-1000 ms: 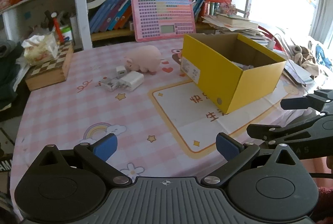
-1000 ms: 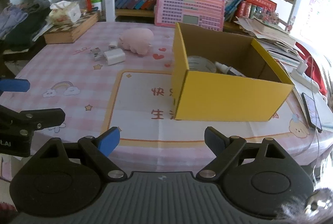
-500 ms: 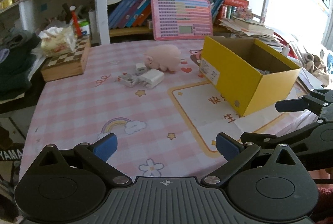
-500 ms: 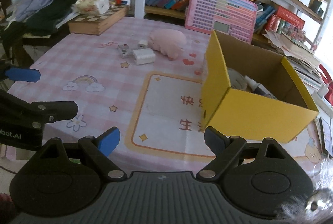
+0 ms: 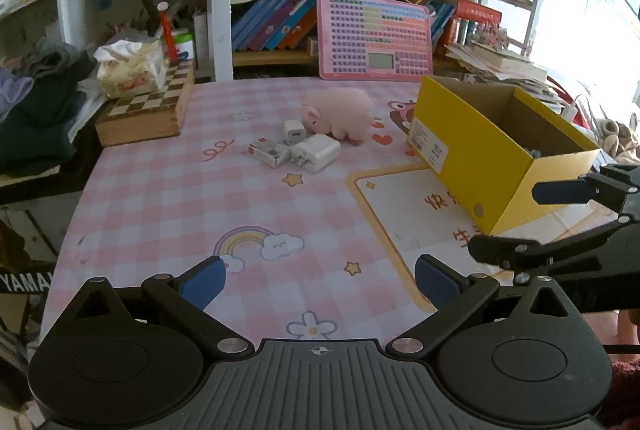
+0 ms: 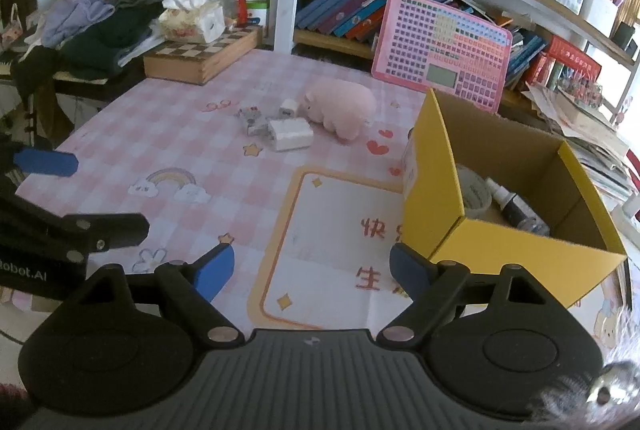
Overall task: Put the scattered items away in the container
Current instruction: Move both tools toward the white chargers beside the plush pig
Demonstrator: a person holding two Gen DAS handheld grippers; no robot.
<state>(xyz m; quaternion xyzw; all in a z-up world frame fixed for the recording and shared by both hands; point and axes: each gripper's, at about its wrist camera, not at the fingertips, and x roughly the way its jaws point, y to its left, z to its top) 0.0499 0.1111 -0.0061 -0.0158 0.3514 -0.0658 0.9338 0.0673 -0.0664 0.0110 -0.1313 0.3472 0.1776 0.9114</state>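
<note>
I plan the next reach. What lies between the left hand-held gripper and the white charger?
Only bare pink checked tablecloth lies between the left hand-held gripper and the white charger, in the left wrist view.

A pink-and-white checked cloth (image 5: 160,198), printed with a rainbow (image 5: 244,242), yellow stars and red hearts, was seen over the bench. The box (image 6: 516,254) was coloured yellow outside, brown within. The plush pig (image 5: 340,112) was coloured pale pink, the chargers (image 5: 316,152) white. A brown-and-cream chequered board (image 5: 148,106) was seen.
</note>
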